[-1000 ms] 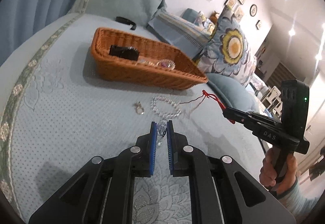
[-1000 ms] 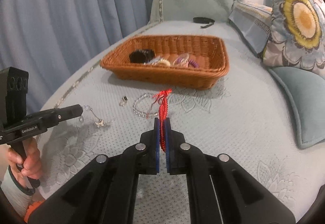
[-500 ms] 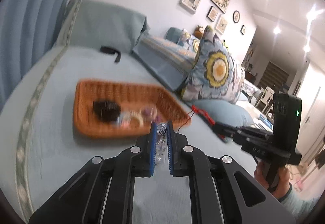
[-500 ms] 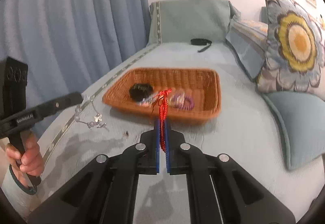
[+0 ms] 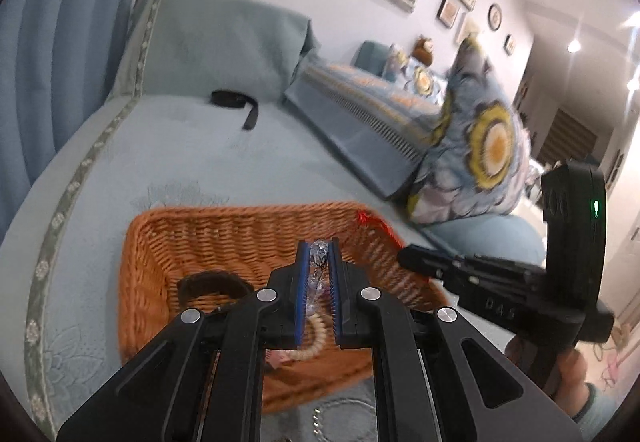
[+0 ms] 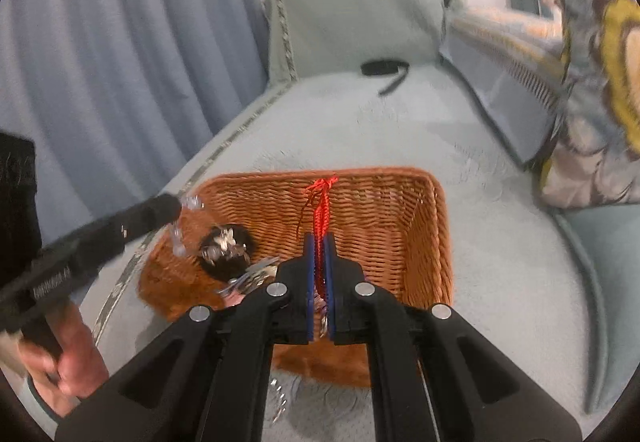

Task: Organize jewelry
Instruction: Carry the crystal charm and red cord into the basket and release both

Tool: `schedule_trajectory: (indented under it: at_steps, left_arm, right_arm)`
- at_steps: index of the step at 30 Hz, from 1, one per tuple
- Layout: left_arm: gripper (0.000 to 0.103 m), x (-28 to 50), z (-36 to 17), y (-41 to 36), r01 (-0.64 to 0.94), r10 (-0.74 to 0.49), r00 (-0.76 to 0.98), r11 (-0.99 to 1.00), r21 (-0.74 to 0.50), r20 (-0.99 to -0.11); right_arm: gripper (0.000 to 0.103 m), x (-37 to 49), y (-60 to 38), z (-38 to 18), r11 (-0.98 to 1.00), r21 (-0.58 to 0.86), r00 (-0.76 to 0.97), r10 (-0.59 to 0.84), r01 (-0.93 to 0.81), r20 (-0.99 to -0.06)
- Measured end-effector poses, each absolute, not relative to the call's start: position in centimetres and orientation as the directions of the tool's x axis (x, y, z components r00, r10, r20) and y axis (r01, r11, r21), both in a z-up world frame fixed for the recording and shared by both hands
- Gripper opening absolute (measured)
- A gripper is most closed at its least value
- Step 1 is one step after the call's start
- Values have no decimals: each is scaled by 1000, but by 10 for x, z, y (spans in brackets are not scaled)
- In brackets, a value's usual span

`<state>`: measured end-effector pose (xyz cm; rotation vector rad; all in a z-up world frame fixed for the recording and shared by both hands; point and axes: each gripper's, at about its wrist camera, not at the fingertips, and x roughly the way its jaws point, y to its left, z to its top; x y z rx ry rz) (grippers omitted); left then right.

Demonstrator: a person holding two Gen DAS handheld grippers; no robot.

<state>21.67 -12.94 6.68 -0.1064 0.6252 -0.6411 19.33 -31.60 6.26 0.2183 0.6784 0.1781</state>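
Two grippers hover over one orange wicker basket [image 5: 152, 242] that sits on the pale blue sofa seat [image 5: 168, 157]. The left gripper [image 5: 318, 254] has its fingers narrowed on one clear crystal bead chain [image 5: 319, 256], whose free length dangles down into the basket. The right gripper [image 6: 319, 242] pinches one red braided cord [image 6: 320, 209] between nearly closed fingers; the cord's long axis runs along the fingers, its frayed knot pointing away toward the basket's far wall. Inside the basket lie one black band [image 5: 212, 282], one cream beaded bracelet [image 5: 316, 338] and a few blurred pieces that cannot be counted. One black strap [image 5: 236, 101] lies far back on the seat. One flowered cushion [image 5: 480, 153] leans at the right.
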Motion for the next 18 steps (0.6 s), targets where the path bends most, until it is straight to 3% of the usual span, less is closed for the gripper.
schedule_trajectory:
  at_steps: [8, 9, 10, 11, 12, 14, 16, 18]
  left_arm:
    - [9, 231, 34, -130, 503, -574, 593, 812, -297, -565]
    - [16, 231, 33, -129, 506, -583, 583, 805, -308, -565]
    - [31, 229, 32, -128, 513, -597, 571, 795, -322, -563]
    - [36, 225, 34, -125, 516, -605, 573, 791, -329, -553]
    - [41, 221, 36, -121, 520, -607, 584, 790, -326, -539]
    - [42, 212, 41, -116, 532, -619, 587, 781, -329, -521]
    - [42, 202, 47, -108, 538, -634, 589, 770, -343, -501]
    - [44, 193, 51, -102, 544, -640, 594, 766, -343, -487]
  right_arm:
    - [4, 215, -324, 26, 952, 304, 697, 249, -46, -672]
    - [4, 215, -326, 24, 949, 312, 693, 254, -44, -674]
    - [5, 214, -328, 23, 945, 325, 689, 260, -39, -676]
    - [6, 211, -329, 23, 941, 336, 690, 270, -41, -672]
    - [11, 207, -331, 24, 938, 343, 692, 277, -45, -667]
    - [23, 200, -330, 29, 936, 347, 704, 284, -56, -651]
    - [42, 190, -328, 35, 942, 330, 721, 272, -64, -638]
    - [44, 177, -324, 41, 944, 319, 731, 275, -83, -624]
